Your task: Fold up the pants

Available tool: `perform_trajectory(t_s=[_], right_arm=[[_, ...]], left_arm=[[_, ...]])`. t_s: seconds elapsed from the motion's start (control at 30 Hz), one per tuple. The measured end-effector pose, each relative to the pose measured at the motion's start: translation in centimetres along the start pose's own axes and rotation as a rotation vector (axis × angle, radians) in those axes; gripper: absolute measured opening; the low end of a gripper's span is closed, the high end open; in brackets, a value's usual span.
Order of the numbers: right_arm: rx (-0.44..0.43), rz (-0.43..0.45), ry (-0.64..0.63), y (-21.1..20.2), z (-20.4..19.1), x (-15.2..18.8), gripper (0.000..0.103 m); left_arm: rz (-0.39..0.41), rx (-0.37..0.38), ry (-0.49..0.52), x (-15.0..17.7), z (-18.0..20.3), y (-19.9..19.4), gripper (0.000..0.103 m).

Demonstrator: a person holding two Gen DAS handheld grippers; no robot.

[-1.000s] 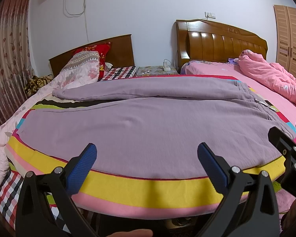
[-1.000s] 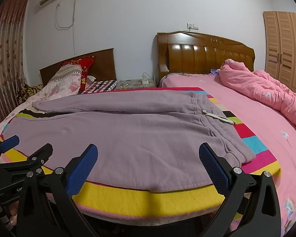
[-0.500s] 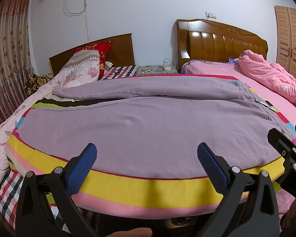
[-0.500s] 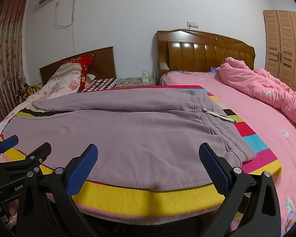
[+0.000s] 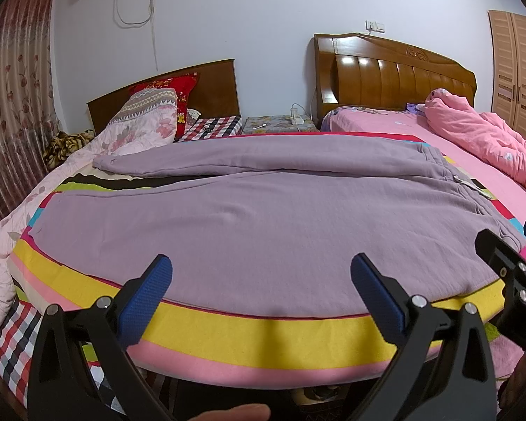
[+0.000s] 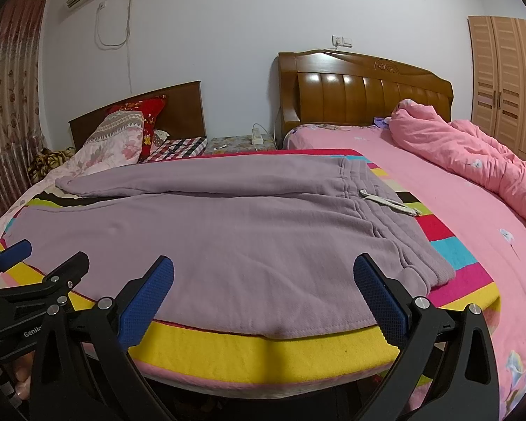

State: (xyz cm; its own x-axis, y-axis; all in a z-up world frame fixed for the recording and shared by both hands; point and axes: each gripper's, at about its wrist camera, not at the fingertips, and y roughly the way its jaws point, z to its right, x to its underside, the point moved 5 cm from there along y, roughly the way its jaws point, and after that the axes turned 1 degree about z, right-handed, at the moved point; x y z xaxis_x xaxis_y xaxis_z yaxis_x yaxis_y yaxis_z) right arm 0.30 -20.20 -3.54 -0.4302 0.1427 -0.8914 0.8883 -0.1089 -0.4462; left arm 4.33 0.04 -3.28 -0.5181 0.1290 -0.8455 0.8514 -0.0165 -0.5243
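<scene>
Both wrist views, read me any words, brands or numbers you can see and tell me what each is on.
"GenRo", cut off by a finger: on the left black two-finger tool, right wrist view.
"DA", cut off at the frame edge: on the right black two-finger tool, left wrist view.
Red embroidered pillow: gold marks too blurred to read.

matt fleecy pants, glossy wooden headboard

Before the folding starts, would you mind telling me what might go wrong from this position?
1. The purple pants lie with their near hem right at the edge of the striped mat; a pinch there may catch the mat too.
2. The white drawstring trails loose off the waistband and could end up sticking out of the fold.
3. Both claws, left and right, are open and close together, so they may collide when reaching.
</scene>
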Motion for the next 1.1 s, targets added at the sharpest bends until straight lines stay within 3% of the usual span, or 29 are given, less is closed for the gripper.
perform_trajectory(t_s=[1.1], right_arm=[[-0.003, -0.023, 0.003, 0.41, 0.14, 0.31, 0.099]], left_arm=[[-0.012, 0.002, -0.004, 0.71, -0.32, 0.16, 0.102]])
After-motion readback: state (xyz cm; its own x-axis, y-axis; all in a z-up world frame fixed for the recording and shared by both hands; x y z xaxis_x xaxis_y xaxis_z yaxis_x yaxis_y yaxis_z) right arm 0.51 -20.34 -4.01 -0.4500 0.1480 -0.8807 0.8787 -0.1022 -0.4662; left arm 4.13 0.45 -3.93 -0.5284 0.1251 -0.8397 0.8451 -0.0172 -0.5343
